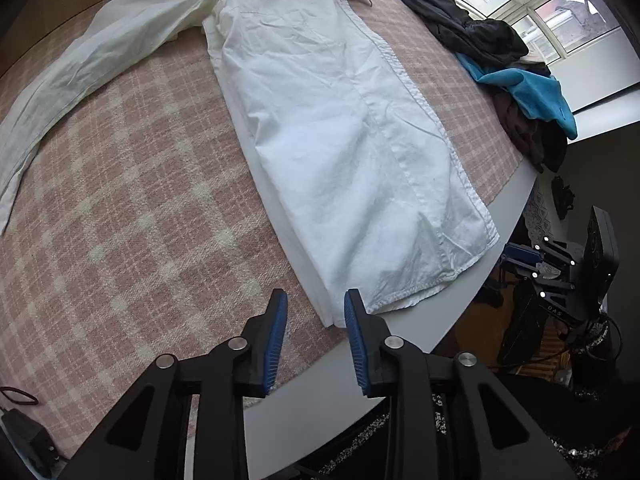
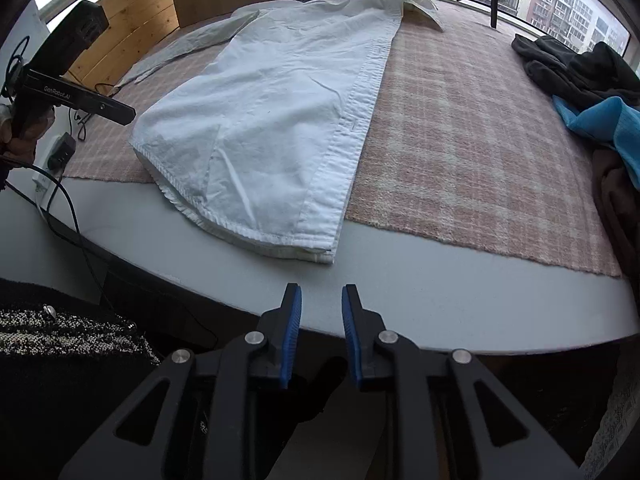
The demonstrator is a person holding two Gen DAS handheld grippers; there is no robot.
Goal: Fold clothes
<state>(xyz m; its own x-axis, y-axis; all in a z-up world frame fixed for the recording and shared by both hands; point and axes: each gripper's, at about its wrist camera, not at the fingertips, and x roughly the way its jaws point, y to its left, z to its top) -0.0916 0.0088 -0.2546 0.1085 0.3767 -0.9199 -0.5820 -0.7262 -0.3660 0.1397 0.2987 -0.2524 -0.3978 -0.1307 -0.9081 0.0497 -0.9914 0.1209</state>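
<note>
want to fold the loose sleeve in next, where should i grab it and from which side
Grip the sleeve near its cuff end, probably with the left gripper, which is open and nearer. Come in from the near table edge, low over the checked cloth. The sleeve lies flat and stretched away from the shirt body, so its free end lifts most easily and can be carried across.

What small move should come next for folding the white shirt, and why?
Probably bring the left tool to the spread sleeve and fold it over the shirt: the body is already folded in half lengthwise, the sleeve still lies out on the plaid cloth, and both tools are open.
</note>
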